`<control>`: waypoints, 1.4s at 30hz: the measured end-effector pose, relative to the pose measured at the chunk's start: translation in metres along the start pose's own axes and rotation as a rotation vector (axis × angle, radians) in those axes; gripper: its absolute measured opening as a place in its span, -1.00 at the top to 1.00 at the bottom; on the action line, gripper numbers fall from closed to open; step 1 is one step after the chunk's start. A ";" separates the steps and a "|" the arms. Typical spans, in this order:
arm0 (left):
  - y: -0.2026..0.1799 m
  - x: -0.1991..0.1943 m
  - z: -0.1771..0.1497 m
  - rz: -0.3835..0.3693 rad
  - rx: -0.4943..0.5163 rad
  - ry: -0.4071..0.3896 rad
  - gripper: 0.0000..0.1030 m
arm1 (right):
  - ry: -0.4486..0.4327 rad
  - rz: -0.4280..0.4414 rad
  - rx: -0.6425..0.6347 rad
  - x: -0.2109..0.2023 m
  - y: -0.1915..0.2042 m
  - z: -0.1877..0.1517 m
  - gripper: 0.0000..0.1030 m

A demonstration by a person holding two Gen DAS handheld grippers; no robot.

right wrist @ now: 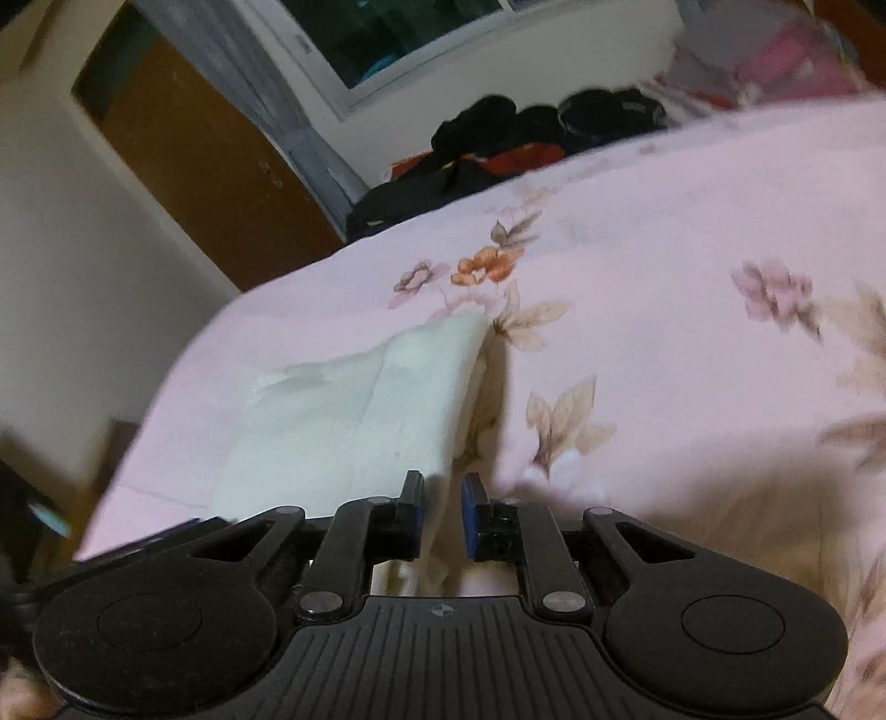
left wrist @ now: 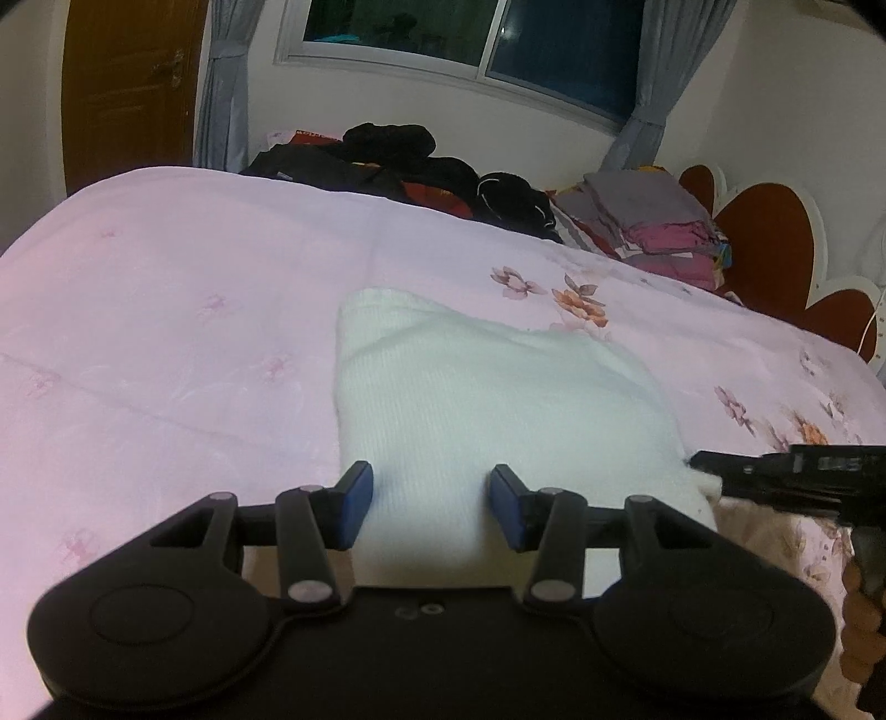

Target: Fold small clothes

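- One wide bed (left wrist: 166, 332) under a pink floral cover fills the room, window (left wrist: 443, 39) behind.
- Dark clothes (left wrist: 398, 160) heaped along its far edge.
- White knit garment (left wrist: 470, 399) lies mid-bed.
- Left gripper (left wrist: 431, 507) gapes wide over its hem.
- Right gripper (right wrist: 443, 518) pinches its corner.

In the left wrist view, the left gripper (left wrist: 431, 507) has its jaws spread wide, blue pads on either side of the near edge of a white ribbed knit garment (left wrist: 476, 399). The garment lies on a pink floral bedspread (left wrist: 166, 310), stretching away from the camera. At the right edge the right gripper (left wrist: 699, 461) reaches in, its tip touching the garment's near right corner. At the far side of the bed sit a heap of dark clothes (left wrist: 410, 160) and a folded stack (left wrist: 659, 227), below a window (left wrist: 470, 33) with grey curtains
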State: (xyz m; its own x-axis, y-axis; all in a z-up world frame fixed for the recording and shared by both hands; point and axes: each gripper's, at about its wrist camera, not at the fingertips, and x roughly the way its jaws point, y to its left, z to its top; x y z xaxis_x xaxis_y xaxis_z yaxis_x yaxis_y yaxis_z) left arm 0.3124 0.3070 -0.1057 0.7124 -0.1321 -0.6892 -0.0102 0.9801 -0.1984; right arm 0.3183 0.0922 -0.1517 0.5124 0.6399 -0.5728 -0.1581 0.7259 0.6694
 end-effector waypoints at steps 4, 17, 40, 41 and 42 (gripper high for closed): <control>-0.004 -0.005 -0.009 0.004 0.007 -0.001 0.11 | -0.013 0.044 0.032 -0.021 0.000 -0.015 -0.32; 0.004 -0.013 -0.038 -0.001 -0.021 0.069 0.06 | 0.194 0.130 0.070 0.003 0.007 -0.037 0.73; 0.020 -0.036 -0.059 -0.157 -0.171 0.159 0.62 | 0.255 0.169 0.181 -0.026 -0.006 -0.077 0.68; 0.022 -0.041 -0.054 -0.166 -0.165 0.151 0.62 | 0.251 0.207 0.215 -0.029 -0.006 -0.075 0.69; 0.022 -0.045 -0.050 -0.172 -0.160 0.140 0.62 | 0.241 0.249 0.241 -0.034 -0.005 -0.073 0.69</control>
State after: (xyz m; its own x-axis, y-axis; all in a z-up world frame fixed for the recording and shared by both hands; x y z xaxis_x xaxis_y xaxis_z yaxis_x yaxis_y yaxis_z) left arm 0.2444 0.3267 -0.1139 0.6094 -0.3250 -0.7232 -0.0158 0.9070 -0.4209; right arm 0.2402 0.0849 -0.1701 0.2671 0.8499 -0.4543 -0.0359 0.4798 0.8766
